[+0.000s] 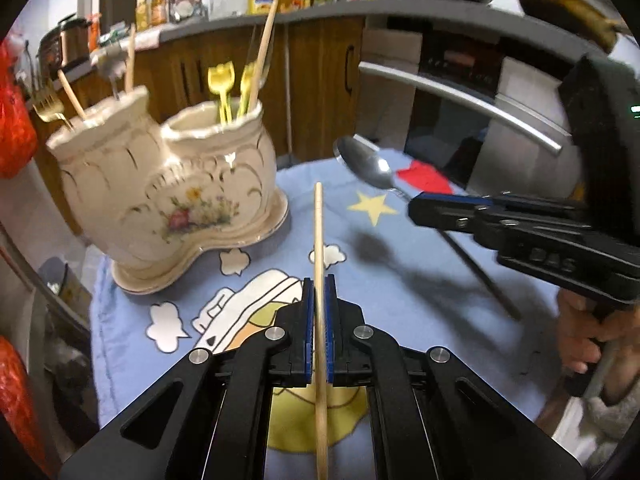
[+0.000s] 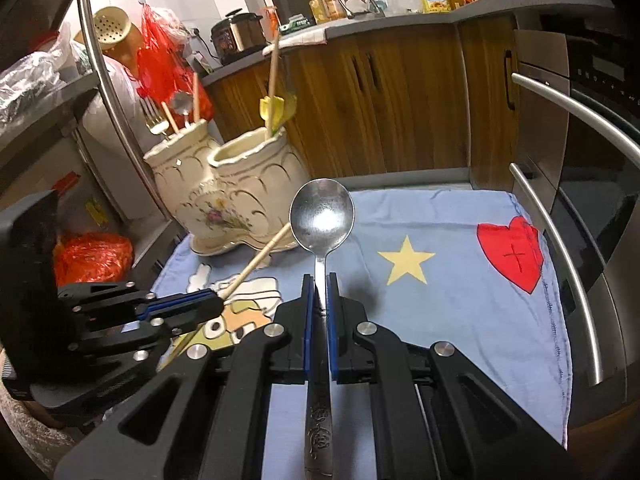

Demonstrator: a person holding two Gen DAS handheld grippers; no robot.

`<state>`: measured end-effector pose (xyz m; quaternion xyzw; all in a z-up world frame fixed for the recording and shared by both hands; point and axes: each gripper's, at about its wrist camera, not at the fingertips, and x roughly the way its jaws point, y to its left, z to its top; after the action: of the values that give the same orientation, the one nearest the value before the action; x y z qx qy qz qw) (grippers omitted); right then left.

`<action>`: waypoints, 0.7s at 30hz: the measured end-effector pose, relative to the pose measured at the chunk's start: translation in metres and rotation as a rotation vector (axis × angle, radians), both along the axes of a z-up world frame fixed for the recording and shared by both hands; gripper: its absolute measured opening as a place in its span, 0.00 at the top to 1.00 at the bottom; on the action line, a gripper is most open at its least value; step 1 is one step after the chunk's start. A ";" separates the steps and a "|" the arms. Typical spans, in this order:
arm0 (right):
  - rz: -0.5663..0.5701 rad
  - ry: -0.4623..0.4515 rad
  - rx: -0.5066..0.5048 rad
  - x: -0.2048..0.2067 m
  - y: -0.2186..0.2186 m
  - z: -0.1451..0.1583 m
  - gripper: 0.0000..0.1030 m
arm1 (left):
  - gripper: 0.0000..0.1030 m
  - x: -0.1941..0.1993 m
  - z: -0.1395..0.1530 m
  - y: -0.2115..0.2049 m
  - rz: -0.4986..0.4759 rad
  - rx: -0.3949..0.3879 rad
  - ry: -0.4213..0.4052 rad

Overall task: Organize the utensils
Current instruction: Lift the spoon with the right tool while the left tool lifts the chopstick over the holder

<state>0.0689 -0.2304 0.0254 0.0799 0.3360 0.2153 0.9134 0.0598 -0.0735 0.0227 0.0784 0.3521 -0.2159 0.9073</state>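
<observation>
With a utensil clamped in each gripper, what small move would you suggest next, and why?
Probably carry the left gripper and its chopstick toward the ceramic holder and tip it upright over a compartment: other chopsticks already stand there, while the right gripper holds a spoon clear.

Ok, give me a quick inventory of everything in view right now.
ceramic utensil holder: one, cream with floral print, two compartments, left on the cloth
gold forks: two, in its right compartment
chopstick: one, wooden, held over the cloth
spoon: one, steel, held over the cloth
cloth: one, blue, star and heart print, covers the surface
left gripper: shut on chopstick
right gripper: shut on spoon
hand: one, holding the right gripper's handle
</observation>
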 end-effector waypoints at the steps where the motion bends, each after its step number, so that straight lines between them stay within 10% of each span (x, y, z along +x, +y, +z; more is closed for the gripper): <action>1: 0.001 -0.009 0.002 -0.002 0.001 0.003 0.94 | 0.95 -0.005 0.005 0.004 -0.003 -0.007 -0.017; 11: 0.007 -0.117 0.054 -0.004 0.012 0.038 0.94 | 0.95 -0.022 0.087 0.067 0.072 -0.189 -0.215; 21: 0.014 -0.272 0.109 0.046 0.050 0.089 0.94 | 0.95 0.041 0.138 0.119 0.200 -0.294 -0.354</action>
<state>0.1150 -0.1800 0.1144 0.0972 0.1974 0.2487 0.9433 0.1005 0.0456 0.1604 -0.0530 0.1588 -0.1567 0.9734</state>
